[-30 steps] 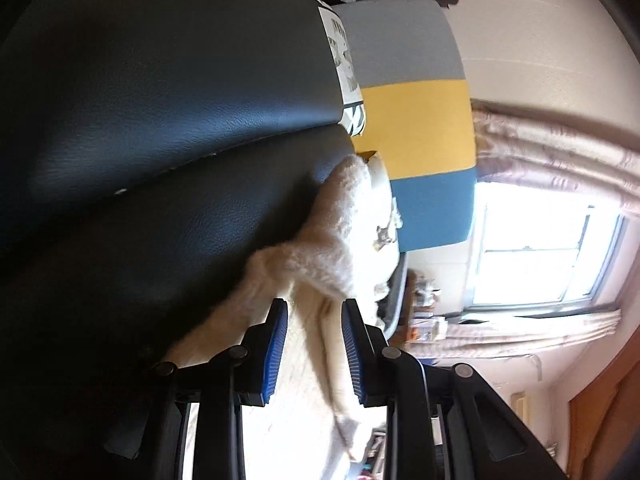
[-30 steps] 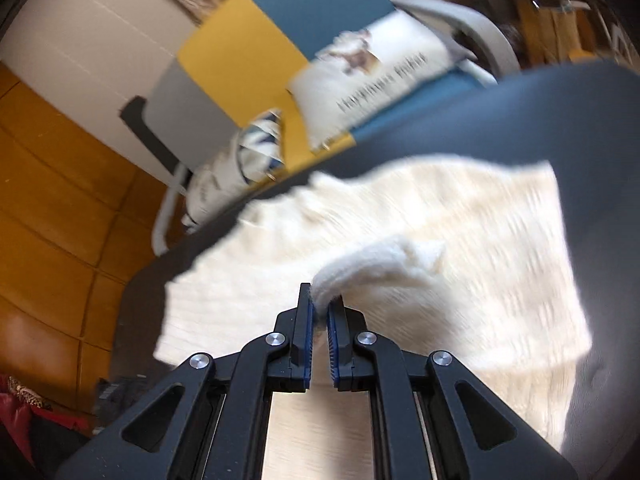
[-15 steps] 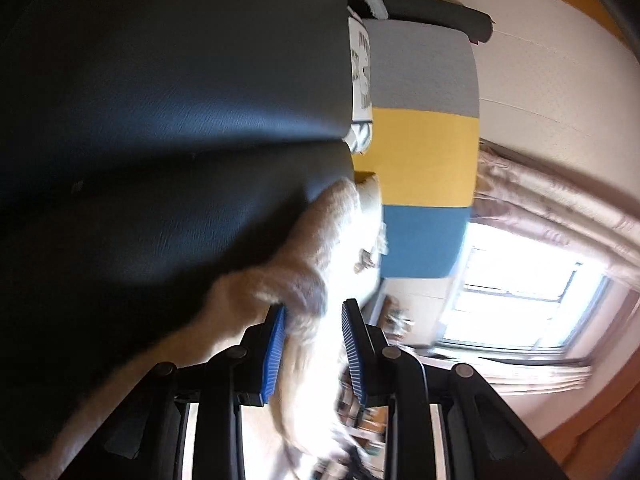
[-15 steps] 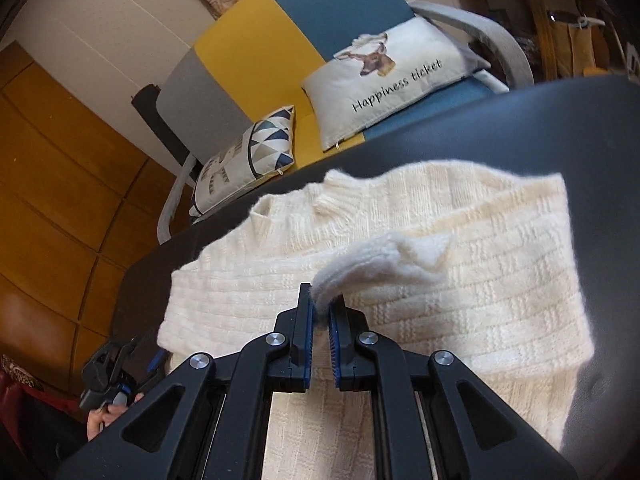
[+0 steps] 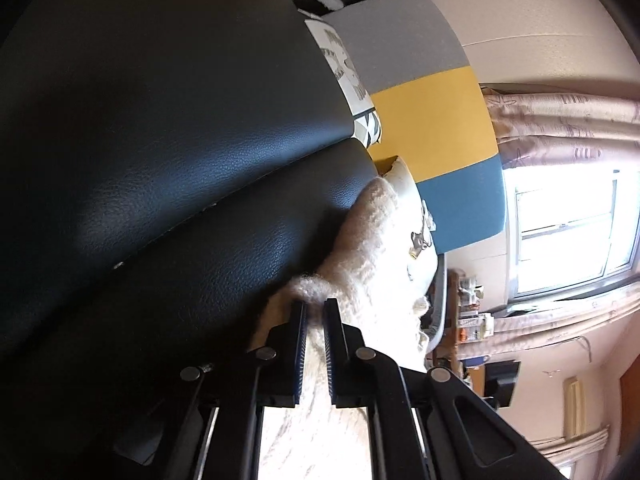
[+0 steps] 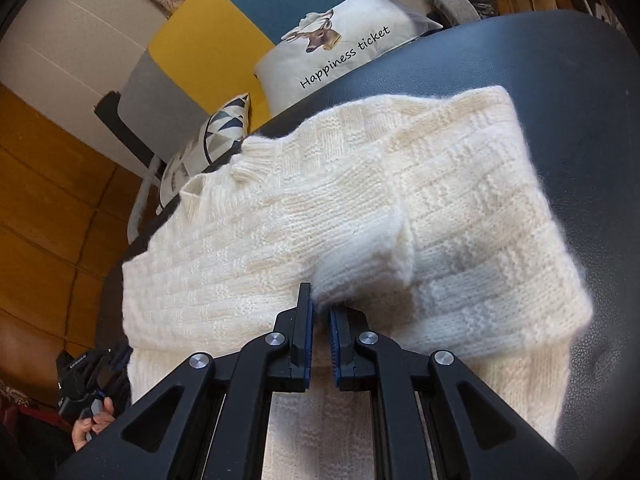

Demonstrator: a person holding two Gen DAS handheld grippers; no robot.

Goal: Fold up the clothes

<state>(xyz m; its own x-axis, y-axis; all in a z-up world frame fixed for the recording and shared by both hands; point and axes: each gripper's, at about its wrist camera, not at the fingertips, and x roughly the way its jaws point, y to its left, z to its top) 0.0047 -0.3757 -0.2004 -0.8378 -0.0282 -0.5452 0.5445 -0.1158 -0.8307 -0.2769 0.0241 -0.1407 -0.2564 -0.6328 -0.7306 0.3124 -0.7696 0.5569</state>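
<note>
Right gripper (image 6: pixel 320 312) pinches my cream knit sweater's (image 6: pixel 460 208) sleeve; left gripper (image 5: pixel 315 312) is closing on its edge, atop the black leather surface (image 6: pixel 580 92), colour-block armchair (image 6: pixel 224 40) beyond

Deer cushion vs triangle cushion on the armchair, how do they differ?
The deer cushion is pale, with a deer picture and the words "Happiness ticket"; the triangle cushion carries dark geometric triangles and no text. The deer cushion shows more of its face; the triangle cushion is partly hidden behind the sweater. Both rest on the multicoloured armchair.
</note>
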